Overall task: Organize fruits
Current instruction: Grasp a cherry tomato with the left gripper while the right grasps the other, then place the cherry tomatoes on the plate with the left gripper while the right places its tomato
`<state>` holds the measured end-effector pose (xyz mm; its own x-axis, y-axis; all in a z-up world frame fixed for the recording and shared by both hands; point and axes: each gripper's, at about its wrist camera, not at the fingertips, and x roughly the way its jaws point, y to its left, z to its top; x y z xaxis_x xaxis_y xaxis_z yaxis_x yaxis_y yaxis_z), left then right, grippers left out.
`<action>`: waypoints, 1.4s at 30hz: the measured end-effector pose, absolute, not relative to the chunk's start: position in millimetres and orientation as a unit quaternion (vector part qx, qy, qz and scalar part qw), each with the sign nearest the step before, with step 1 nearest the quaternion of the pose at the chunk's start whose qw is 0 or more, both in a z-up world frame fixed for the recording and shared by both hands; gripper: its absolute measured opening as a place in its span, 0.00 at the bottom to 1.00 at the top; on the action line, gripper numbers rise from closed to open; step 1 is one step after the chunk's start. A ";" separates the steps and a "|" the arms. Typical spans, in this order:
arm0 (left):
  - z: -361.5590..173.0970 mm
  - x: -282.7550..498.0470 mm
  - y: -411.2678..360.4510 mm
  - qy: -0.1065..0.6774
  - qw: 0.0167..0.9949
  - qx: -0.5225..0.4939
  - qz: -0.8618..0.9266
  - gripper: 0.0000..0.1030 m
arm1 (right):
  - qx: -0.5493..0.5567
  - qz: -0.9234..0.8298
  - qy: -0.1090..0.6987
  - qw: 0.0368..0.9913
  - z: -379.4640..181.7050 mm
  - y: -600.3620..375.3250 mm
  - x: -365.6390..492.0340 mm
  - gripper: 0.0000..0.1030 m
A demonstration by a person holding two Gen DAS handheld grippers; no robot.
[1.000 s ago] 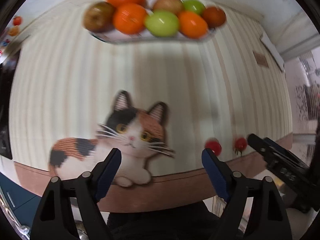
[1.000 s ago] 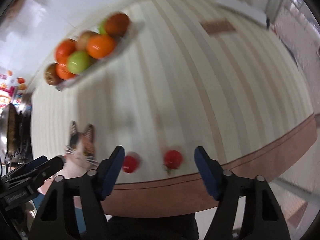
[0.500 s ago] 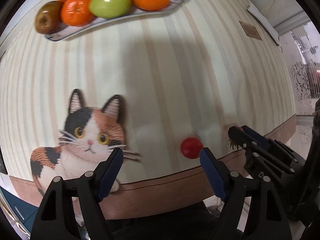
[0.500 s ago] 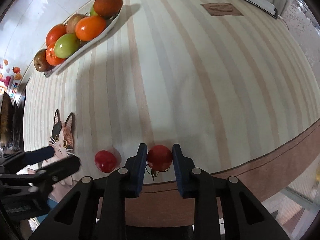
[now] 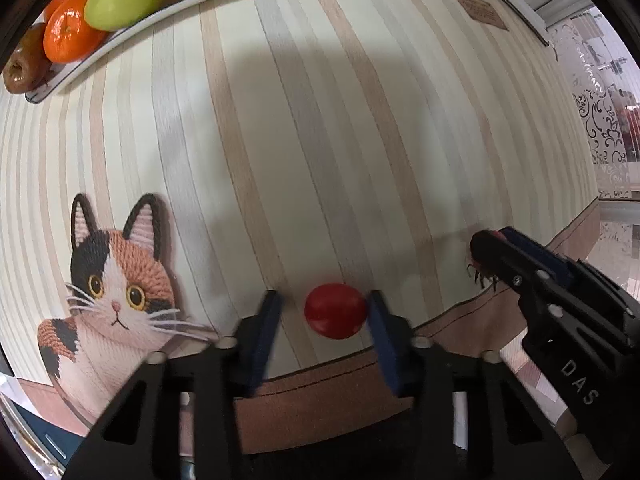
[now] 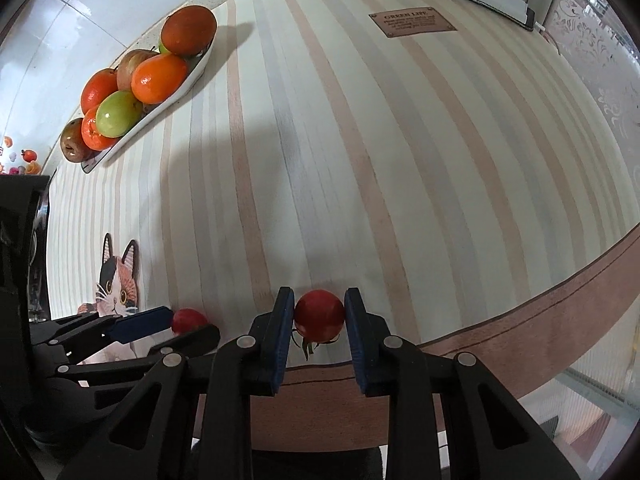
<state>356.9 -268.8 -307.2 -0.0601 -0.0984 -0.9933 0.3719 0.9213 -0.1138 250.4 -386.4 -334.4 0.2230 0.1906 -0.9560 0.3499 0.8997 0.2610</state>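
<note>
While right holds, left tool [image 5: 324,312] narrower.

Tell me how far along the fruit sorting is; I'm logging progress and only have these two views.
Done: the plate at the far edge already holds oranges, apples and green fruit. In hand: the right gripper is shut on one tomato; the left gripper brackets the other tomato, one pad touching, a gap on the other side. Left: finish that grasp and carry both tomatoes, presumably to the plate.
</note>
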 end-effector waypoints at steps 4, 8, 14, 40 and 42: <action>-305.9 356.4 -268.5 0.701 0.686 0.090 -0.174 0.27 | 0.216 -0.049 0.621 0.752 -333.1 -384.3 254.3 0.27; -291.1 361.8 -249.8 0.690 0.699 0.077 -0.171 0.27 | 0.220 -0.045 0.613 0.758 -323.3 -383.8 258.0 0.27; -247.4 376.6 -204.4 0.666 0.729 0.029 -0.155 0.27 | 0.225 -0.026 0.593 0.773 -295.5 -380.5 270.6 0.27; -218.5 537.4 -110.2 0.633 0.768 -0.066 -0.071 0.27 | 0.229 0.112 0.543 0.801 -247.5 -279.6 483.3 0.27; -224.2 541.2 -111.6 0.637 0.765 -0.071 -0.068 0.27 | 0.229 0.113 0.552 0.794 -253.9 -276.1 496.9 0.27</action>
